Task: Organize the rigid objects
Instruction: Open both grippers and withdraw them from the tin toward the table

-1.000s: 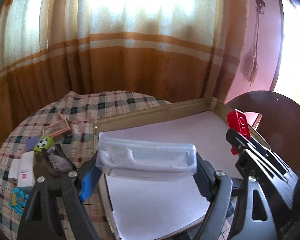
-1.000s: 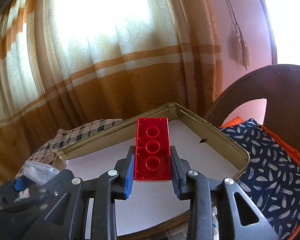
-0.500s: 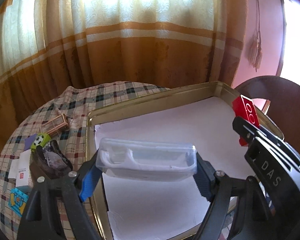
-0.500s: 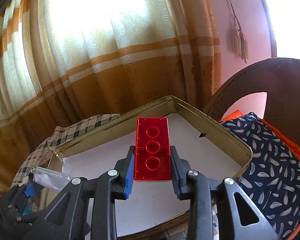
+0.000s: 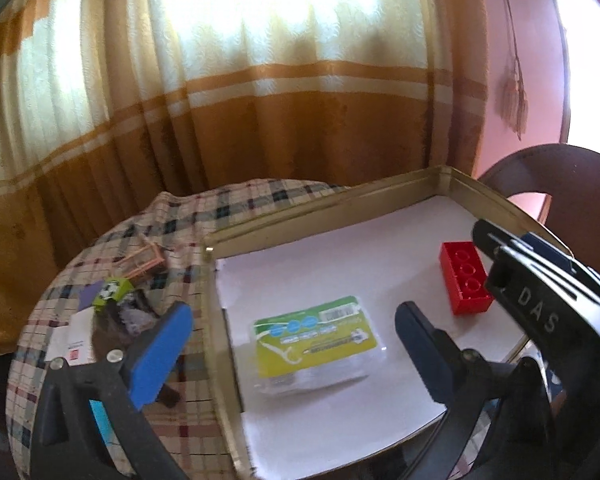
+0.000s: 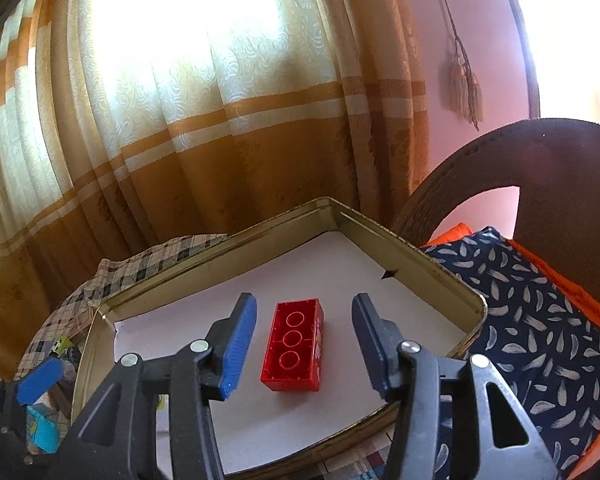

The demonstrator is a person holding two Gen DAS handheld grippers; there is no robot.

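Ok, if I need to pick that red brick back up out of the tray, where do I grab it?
Grip the red brick across its two long sides, coming from above. It lies flat, holes up, already lined up between the open right gripper.

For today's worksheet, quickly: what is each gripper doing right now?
Left gripper: open, holding nothing; the packet lies in the tray.
Right gripper: open, holding nothing; the red brick lies in the tray.
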